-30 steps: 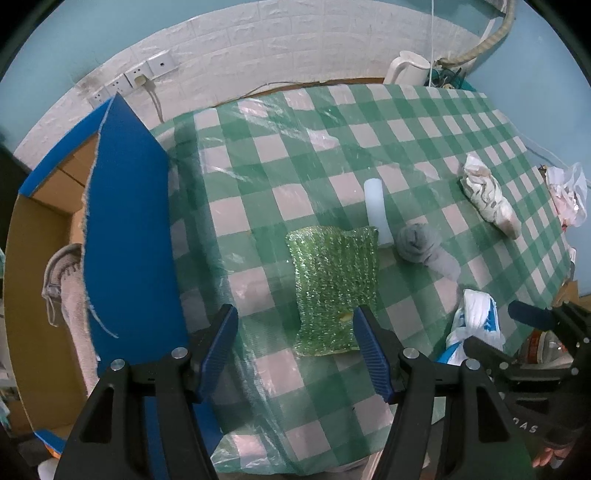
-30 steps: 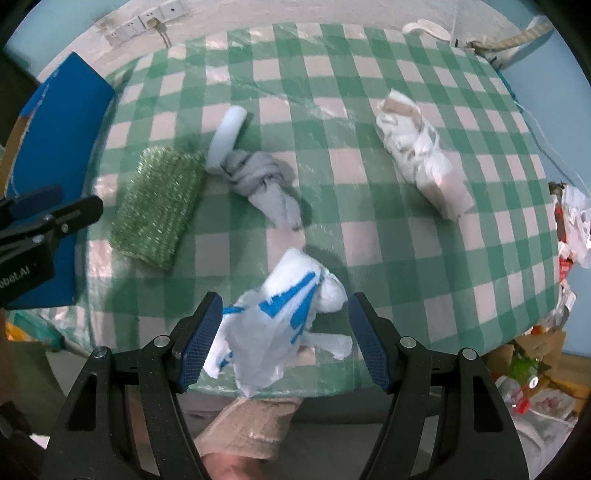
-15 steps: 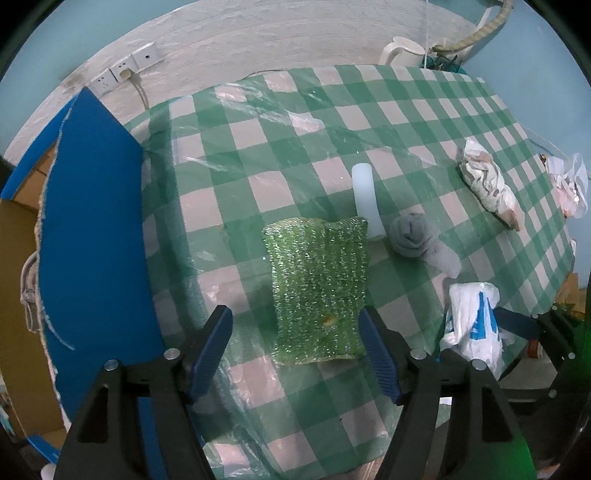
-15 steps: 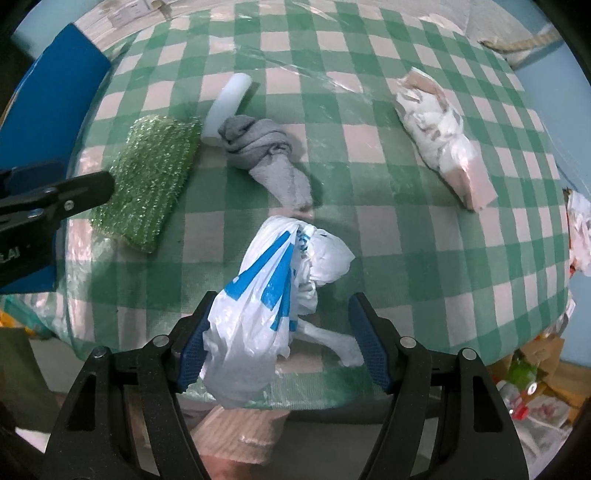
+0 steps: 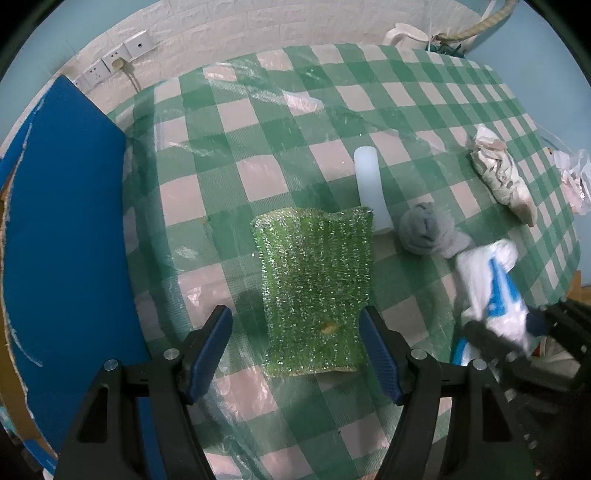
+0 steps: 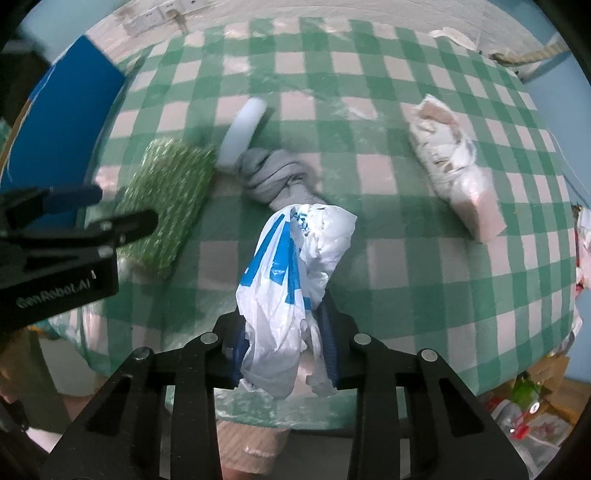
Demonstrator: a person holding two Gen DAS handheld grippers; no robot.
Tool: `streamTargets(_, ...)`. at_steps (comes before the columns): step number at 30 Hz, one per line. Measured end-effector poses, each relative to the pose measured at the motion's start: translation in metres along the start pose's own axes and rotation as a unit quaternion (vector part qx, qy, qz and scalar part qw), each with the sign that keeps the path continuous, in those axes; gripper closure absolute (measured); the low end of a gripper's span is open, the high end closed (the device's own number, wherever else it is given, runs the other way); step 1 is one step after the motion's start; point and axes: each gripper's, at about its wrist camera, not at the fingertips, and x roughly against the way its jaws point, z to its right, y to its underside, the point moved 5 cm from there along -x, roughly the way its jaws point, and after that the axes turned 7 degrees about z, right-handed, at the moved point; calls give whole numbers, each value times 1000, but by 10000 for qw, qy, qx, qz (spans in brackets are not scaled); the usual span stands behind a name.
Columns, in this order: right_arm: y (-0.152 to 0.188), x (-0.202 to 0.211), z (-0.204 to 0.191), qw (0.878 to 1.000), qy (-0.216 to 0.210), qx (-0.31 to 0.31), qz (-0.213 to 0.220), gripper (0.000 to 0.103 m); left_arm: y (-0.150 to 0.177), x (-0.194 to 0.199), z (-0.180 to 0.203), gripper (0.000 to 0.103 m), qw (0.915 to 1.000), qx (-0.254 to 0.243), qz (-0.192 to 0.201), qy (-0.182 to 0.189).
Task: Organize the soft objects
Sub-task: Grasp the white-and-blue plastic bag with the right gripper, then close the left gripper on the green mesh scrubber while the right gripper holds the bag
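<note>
A green glittery scouring pad (image 5: 314,284) lies flat on the checked tablecloth. My left gripper (image 5: 293,326) points straight down over the pad's near end, open, one finger on each side and neither touching it. In the right wrist view a crumpled white plastic bag with blue print (image 6: 288,266) stands between the blue pads. My right gripper (image 6: 282,332) is closing its jaws on the bag's lower part and pinches it. A knotted grey sock (image 6: 277,177) and a white foam tube (image 6: 242,133) lie just beyond the bag.
A pale crumpled bundle (image 6: 454,173) lies at the right of the table (image 5: 258,173). A blue board (image 5: 62,229) leans at the table's left edge. A white jug (image 5: 404,31) stands at the far edge, with wall sockets (image 5: 114,59) behind. Clutter sits on the floor at right (image 6: 528,391).
My right gripper's jaws have drawn together onto the plastic bag, which now stands taller between them. My left gripper has sunk closer to the green pad, still open.
</note>
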Motion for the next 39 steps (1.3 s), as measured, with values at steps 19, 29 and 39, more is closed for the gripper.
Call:
streamTargets(19,-19,21,28,9989,-80,-332,315,72,3,-17,27,46,9994,-327,10,-110)
streamTargets(29,-26,20,27,9985,-116,-340,413,72,3,4,23,88,9983,-472,345,-44)
streamTargets(39,-34,31,14,9982,-98,-185,565,72,3,33,11,98,9967,-415,692,-2)
